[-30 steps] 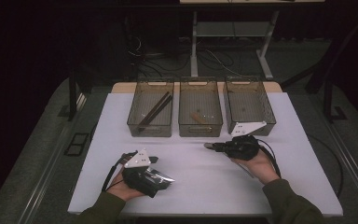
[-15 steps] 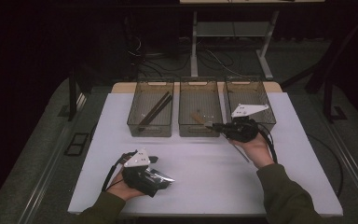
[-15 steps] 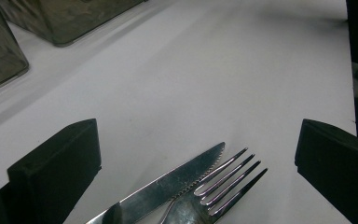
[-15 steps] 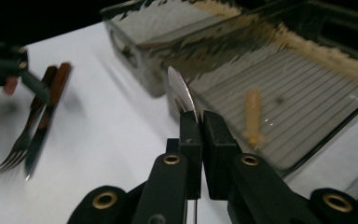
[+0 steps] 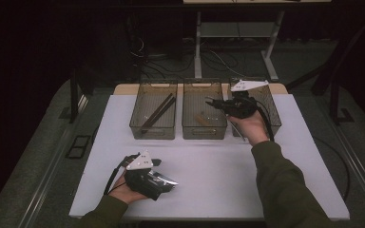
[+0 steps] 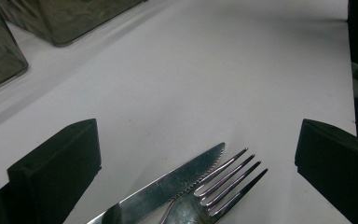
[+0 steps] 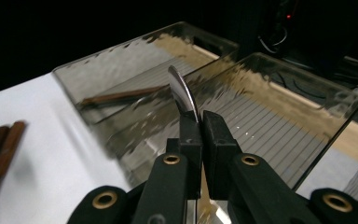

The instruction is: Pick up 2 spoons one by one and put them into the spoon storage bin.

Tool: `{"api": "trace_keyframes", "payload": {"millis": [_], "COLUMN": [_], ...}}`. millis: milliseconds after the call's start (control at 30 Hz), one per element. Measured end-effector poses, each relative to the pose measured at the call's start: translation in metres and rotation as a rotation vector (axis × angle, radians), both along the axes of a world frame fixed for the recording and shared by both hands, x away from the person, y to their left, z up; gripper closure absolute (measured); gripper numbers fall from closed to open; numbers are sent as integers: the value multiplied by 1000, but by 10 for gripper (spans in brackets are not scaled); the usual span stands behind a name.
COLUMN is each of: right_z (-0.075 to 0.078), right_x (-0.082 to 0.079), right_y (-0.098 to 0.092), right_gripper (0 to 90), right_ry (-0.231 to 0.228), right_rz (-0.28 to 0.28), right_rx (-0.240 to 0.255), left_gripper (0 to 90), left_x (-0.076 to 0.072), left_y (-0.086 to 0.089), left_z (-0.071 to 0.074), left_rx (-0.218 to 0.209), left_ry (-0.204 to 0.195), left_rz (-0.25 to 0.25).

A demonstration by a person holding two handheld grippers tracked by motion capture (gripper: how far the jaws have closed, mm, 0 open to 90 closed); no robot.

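My right hand-held gripper (image 7: 200, 122) is clenched on a metal spoon (image 7: 182, 93), its pads pinching the curved, shiny piece so that its rounded end stands up above the jaws. In the high view that hand-held gripper (image 5: 212, 102) hangs over the right side of the middle bin (image 5: 204, 130), with the spoon's handle (image 5: 237, 129) slanting down below my hand, over the gap beside the right bin (image 5: 273, 111). The left bin (image 5: 153, 130) holds brown sticks; a small brown piece lies in the middle one. All three bins stand side by side at the far edge of the white tabletop (image 5: 218, 171), which lies bare and wide between them and me. My left hand-held gripper (image 5: 166, 183) rests near the front edge, jaws spread wide and released, with a knife (image 6: 168, 186) and a fork (image 6: 219, 186) lying between them on the tabletop.
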State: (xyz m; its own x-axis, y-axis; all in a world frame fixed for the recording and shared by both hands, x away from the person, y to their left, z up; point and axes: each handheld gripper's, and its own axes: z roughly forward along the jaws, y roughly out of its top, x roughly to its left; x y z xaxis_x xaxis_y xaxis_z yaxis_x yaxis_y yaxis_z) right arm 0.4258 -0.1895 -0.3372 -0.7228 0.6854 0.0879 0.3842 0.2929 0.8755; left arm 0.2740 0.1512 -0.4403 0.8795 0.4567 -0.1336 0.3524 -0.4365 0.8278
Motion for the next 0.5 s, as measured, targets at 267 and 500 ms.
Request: {"api": "trace_keyframes", "payload": {"millis": [267,500], "right_z": [6,1], "right_x": [34,61], "right_y": [22,42], "right_gripper": [873,873], "right_ry": [1,28], "right_rz": [-42,-77], "right_rx": [-6,-10], "left_gripper": [0,0], "left_x": [-1,-1], "left_y": [-1,0], "left_z": [1,1], "left_rx": [-4,-5], "left_ry": [-7,-9], "left_rz": [-9,-14]}}
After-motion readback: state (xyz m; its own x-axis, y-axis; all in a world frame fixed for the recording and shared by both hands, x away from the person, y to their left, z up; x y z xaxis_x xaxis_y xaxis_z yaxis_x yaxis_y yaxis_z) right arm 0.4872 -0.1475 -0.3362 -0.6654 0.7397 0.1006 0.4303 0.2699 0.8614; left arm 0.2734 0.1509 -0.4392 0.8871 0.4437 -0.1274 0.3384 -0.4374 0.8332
